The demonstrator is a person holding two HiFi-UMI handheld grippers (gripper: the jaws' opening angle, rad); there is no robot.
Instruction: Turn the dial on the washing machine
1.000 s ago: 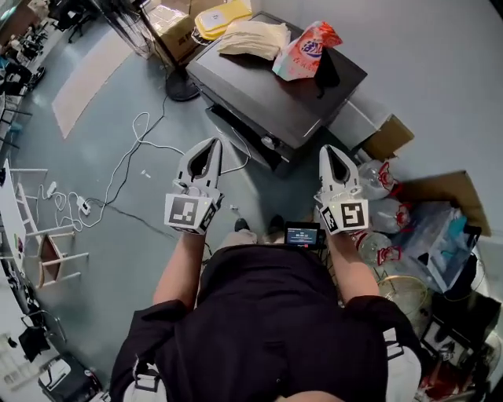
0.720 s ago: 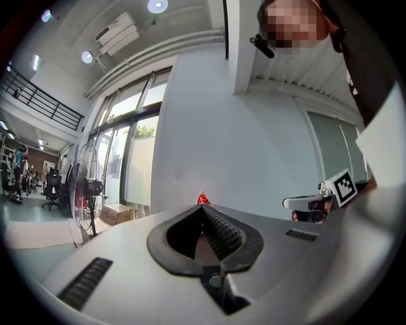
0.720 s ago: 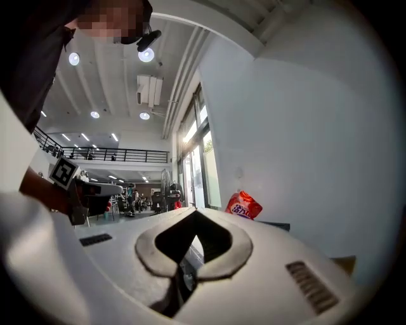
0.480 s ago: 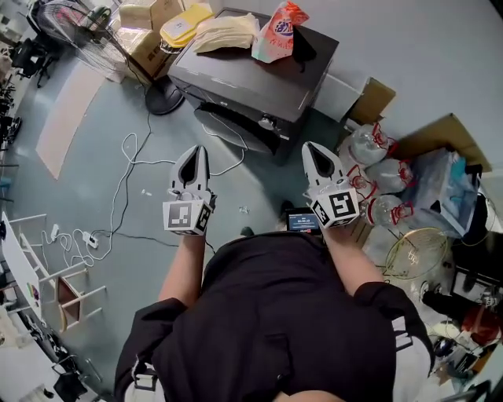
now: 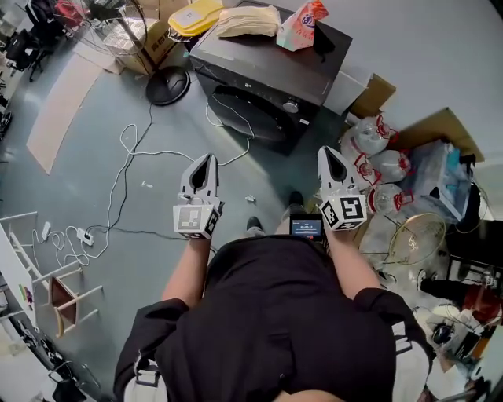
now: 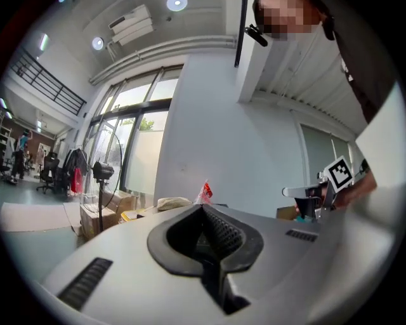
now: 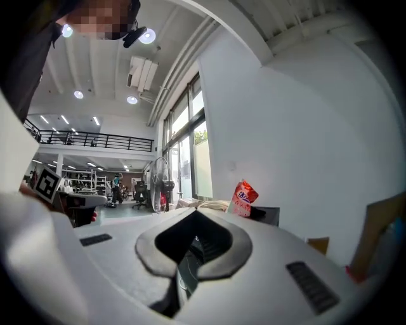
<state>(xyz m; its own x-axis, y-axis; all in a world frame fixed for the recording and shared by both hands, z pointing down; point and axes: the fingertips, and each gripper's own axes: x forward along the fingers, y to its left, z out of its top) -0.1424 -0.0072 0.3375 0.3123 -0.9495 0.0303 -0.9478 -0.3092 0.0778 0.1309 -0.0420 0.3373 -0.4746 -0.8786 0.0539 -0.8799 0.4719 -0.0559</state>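
The dark washing machine (image 5: 263,74) stands on the floor ahead of me, at the top of the head view. Its small round dial (image 5: 291,105) sits at the right end of the front panel, above the round door (image 5: 247,114). My left gripper (image 5: 207,158) is held in the air well short of the machine, jaws shut and empty. My right gripper (image 5: 328,151) hangs level with it, to the right, also shut on nothing and a good way short of the dial. In the left gripper view the jaws (image 6: 204,212) meet with nothing between them; the right gripper view (image 7: 192,222) shows the same.
A red snack bag (image 5: 303,17), beige folded cloth (image 5: 248,21) and a black item lie on the machine's top. A fan base (image 5: 168,85) and white cables (image 5: 130,157) are on the floor at left. Large water bottles (image 5: 376,161), cardboard (image 5: 434,129) and a wire basket (image 5: 413,239) crowd the right.
The washing machine has shifted up and a little right in the head view. Both grippers stay side by side in front of the person, shut and empty.
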